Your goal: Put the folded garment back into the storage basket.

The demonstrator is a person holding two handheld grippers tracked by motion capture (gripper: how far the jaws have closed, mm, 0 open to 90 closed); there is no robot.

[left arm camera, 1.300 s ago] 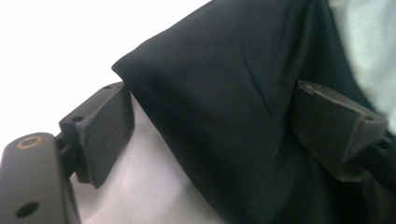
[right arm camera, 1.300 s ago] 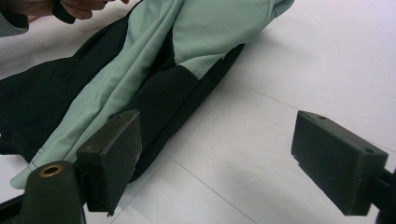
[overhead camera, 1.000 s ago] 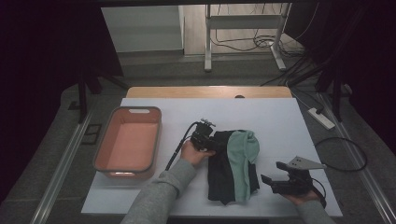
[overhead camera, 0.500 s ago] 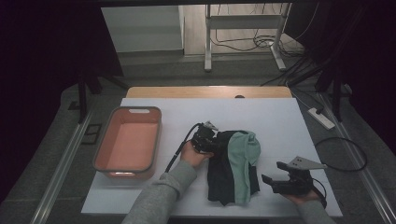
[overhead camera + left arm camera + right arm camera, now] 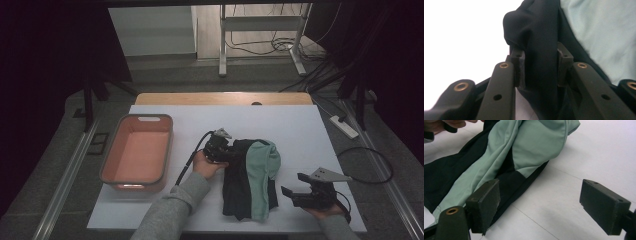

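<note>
A black and mint-green garment lies crumpled in the middle of the white table. My left gripper is at its upper left edge, shut on a fold of the black cloth, which bunches up between the pads. My right gripper rests near the table's front right, open, its jaws wide apart beside the garment's lower right edge. The green panel lies just beyond its left pad.
A salmon-pink tub stands at the table's left, with nothing seen in it. A black cable trails from the left gripper toward the front. Beyond the table stand a desk frame and floor cables; a power strip lies at the right.
My left gripper has shifted slightly right onto the garment's edge and closed on the black cloth. The right gripper has stayed in place.
</note>
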